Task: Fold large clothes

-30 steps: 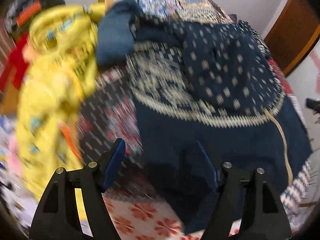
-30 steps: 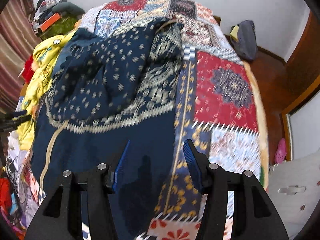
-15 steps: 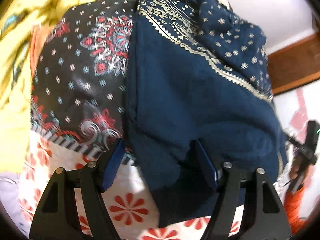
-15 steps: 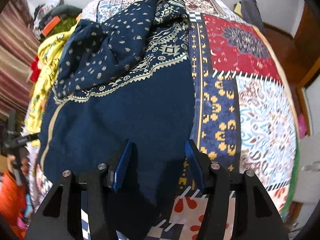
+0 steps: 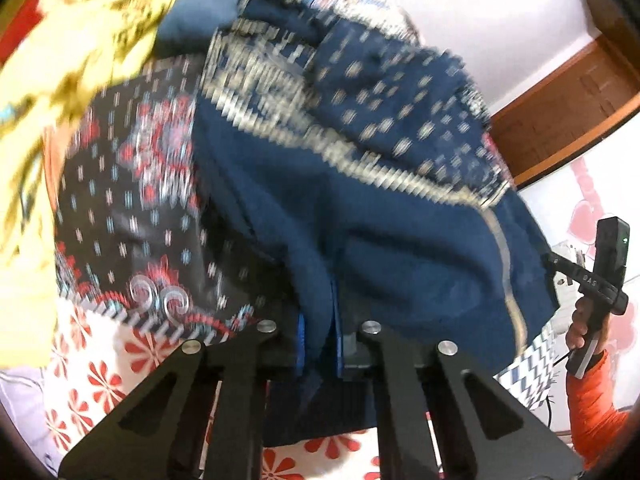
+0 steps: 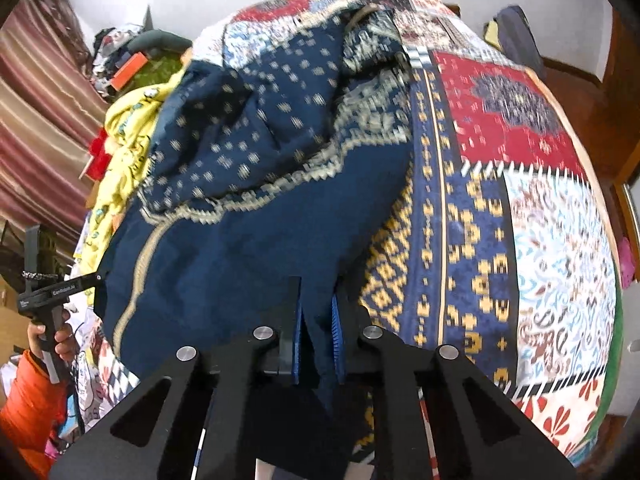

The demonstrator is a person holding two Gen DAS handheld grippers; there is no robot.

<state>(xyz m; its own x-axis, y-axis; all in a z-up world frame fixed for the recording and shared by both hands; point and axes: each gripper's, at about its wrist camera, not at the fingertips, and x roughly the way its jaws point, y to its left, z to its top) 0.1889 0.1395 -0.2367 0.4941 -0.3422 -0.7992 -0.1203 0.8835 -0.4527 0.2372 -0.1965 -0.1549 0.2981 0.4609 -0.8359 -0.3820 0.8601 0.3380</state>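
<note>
A large navy blue garment (image 5: 400, 216) with a cream patterned band and dotted upper part lies on a patchwork bedspread (image 6: 520, 184). My left gripper (image 5: 319, 332) is shut on its near left hem corner. My right gripper (image 6: 316, 336) is shut on the near right hem corner of the same garment (image 6: 256, 216). Each gripper's hand and handle show at the edge of the other's view: the right one (image 5: 600, 280) and the left one (image 6: 44, 296). The far part of the garment is bunched in folds.
A yellow printed garment (image 5: 72, 52) lies heaped to the left of the navy one, also seen in the right wrist view (image 6: 120, 140). A dark bag (image 6: 516, 36) sits on the floor past the bed. A wooden door (image 5: 568, 92) stands to the right.
Both grippers went from open around the near hem to shut on it. The hem edge is now pinched and lifted slightly, and both views blur with motion.
</note>
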